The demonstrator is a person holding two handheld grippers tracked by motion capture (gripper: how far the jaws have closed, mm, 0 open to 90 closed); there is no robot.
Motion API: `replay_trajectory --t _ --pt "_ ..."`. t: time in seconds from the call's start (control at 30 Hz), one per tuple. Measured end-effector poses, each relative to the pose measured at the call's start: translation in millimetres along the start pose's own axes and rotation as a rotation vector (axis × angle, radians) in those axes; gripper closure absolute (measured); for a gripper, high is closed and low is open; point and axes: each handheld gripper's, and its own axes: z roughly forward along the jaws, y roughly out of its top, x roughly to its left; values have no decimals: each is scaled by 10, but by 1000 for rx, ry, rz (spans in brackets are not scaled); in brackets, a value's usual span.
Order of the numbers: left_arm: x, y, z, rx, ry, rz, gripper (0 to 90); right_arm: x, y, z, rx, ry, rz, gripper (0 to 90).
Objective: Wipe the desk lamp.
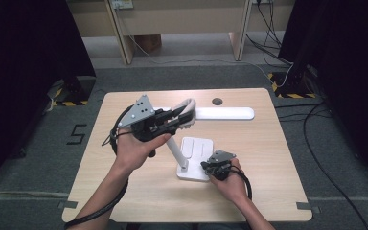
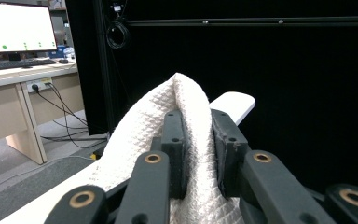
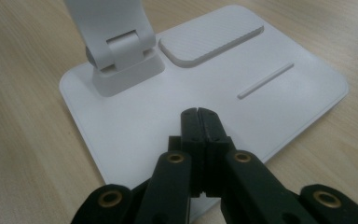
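A white desk lamp stands mid-table on its flat base [image 1: 195,163], and its long head [image 1: 225,113] lies level above the table. My left gripper [image 1: 179,115] is shut on a white waffle-weave cloth [image 1: 188,111] at the head's left end. In the left gripper view the cloth [image 2: 186,107] bulges up between the pads [image 2: 173,140], with the lamp head [image 2: 230,102] just beyond. My right gripper [image 1: 211,165] is shut with nothing between its jaws. Its tips [image 3: 198,114] rest over the lamp base [image 3: 135,126], near the hinged stem [image 3: 116,46].
A dark round grommet [image 1: 217,101] sits in the tabletop [image 1: 139,191] behind the lamp head. Wooden desk legs [image 1: 120,33] and loose cables [image 1: 316,143] lie on the floor beyond the table. A lit monitor [image 2: 16,25] stands on a side desk.
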Motion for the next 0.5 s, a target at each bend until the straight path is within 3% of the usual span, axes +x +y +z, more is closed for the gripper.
replay_trajectory --t 0.5 --pt "-45 7 68 8 -8 3 768 0 -1 1 -2 0 1 900"
